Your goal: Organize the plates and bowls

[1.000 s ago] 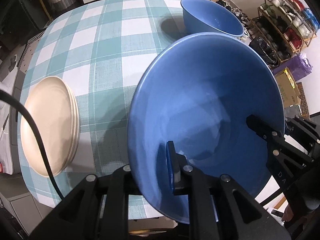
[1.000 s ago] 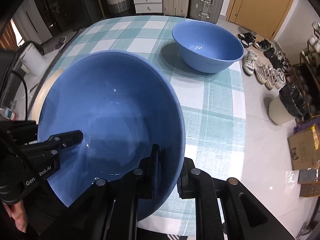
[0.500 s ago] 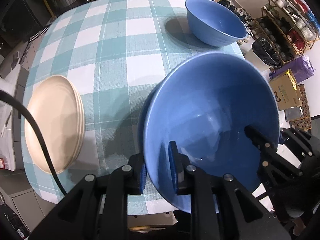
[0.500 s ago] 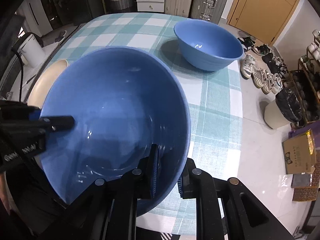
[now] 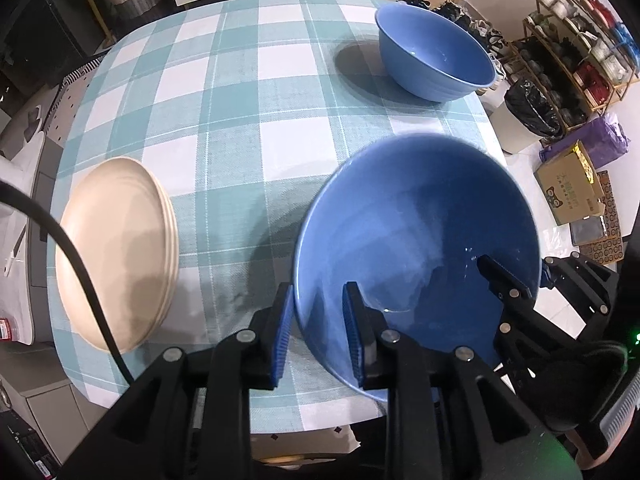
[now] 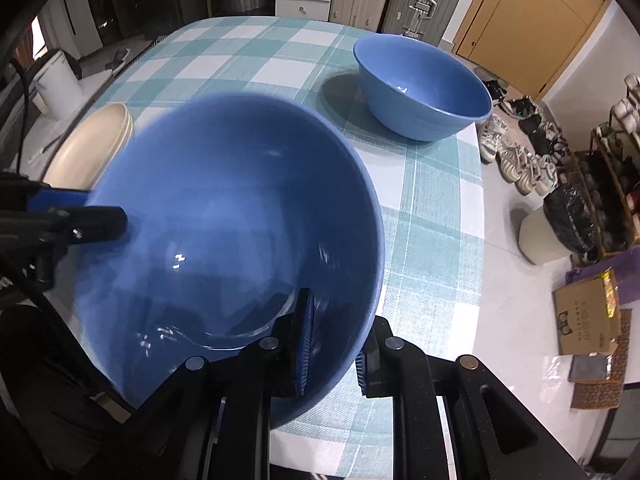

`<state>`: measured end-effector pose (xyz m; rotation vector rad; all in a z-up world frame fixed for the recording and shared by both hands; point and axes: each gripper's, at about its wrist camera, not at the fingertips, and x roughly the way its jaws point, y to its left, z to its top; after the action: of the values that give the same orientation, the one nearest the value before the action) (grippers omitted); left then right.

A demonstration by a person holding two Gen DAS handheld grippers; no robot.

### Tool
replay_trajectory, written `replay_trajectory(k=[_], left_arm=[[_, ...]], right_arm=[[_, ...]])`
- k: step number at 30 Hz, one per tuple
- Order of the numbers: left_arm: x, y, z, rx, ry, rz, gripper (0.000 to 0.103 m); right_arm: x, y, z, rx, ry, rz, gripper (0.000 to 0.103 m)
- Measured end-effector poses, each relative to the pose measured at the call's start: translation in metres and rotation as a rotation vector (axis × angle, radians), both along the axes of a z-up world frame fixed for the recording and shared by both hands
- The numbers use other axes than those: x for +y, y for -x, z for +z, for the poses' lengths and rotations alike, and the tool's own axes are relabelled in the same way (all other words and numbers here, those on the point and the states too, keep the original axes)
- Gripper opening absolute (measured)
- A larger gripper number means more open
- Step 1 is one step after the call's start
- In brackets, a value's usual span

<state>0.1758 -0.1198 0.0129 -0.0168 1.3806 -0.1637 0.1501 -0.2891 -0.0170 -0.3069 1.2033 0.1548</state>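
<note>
Near the front edge of the checked tablecloth [image 5: 224, 148], a large blue bowl [image 5: 416, 248] is seen between the two grippers, its rim straddled by each. The left gripper [image 5: 318, 336] is placed at the bowl's left rim: one blue-padded finger stands outside the wall and the other inside it. A clear gap is seen between the pads and the wall, and the jaws are opening, so the rim is no longer clamped. The right gripper [image 6: 332, 332] is placed at the opposite rim, one finger inside the bowl and one outside. Its jaws are opening too, with the wall between them; whether the pads are touching the wall cannot be told with certainty, though a narrow gap appears on the inner side. In the left wrist view the right gripper's fingers are seen at the bowl's far right edge. The bowl appears slightly blurred and tilted; whether its base rests on the cloth cannot be told.

A second blue bowl [image 6: 424, 88] is set upright at the far right part of the table, well apart from the first. A stack of cream plates [image 5: 116, 248] lies at the table's left edge, near the left gripper but not touching it.
</note>
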Motion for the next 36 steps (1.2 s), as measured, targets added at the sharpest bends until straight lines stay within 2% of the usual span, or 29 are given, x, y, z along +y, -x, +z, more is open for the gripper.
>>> replay_trajectory(k=[3, 11, 17, 21, 27, 29, 31, 33, 36], left_arm=[[0.004, -0.001, 0.001, 0.000, 0.013, 0.007, 0.024], [0.009, -0.001, -0.007, 0.010, 0.021, 0.004, 0.024], [0.011, 0.001, -0.014, 0.005, 0.003, -0.007, 0.024], [0.012, 0.005, -0.012, -0.019, 0.017, -0.006, 0.036], [0.019, 0.020, -0.001, -0.127, 0.050, 0.012, 0.040], [0.022, 0.028, 0.008, -0.199, 0.065, 0.018, 0.044], [0.023, 0.034, 0.014, -0.256, 0.064, 0.016, 0.045], [0.023, 0.042, 0.020, -0.321, 0.055, 0.000, 0.045], [0.023, 0.055, 0.026, -0.407, 0.037, -0.022, 0.046]], right_arm=[[0.005, -0.002, 0.000, -0.015, 0.042, 0.017, 0.018], [0.002, -0.004, 0.005, -0.034, 0.034, 0.004, 0.018], [-0.011, -0.001, 0.024, -0.090, -0.068, -0.062, 0.019], [-0.015, 0.006, 0.033, -0.116, -0.152, -0.090, 0.024], [-0.019, 0.030, 0.040, -0.196, -0.264, -0.120, 0.024], [-0.017, 0.043, 0.046, -0.258, -0.271, -0.118, 0.028], [-0.015, 0.055, 0.050, -0.309, -0.281, -0.120, 0.051], [-0.012, 0.070, 0.056, -0.385, -0.311, -0.122, 0.061], [-0.009, 0.089, 0.062, -0.466, -0.359, -0.120, 0.063]])
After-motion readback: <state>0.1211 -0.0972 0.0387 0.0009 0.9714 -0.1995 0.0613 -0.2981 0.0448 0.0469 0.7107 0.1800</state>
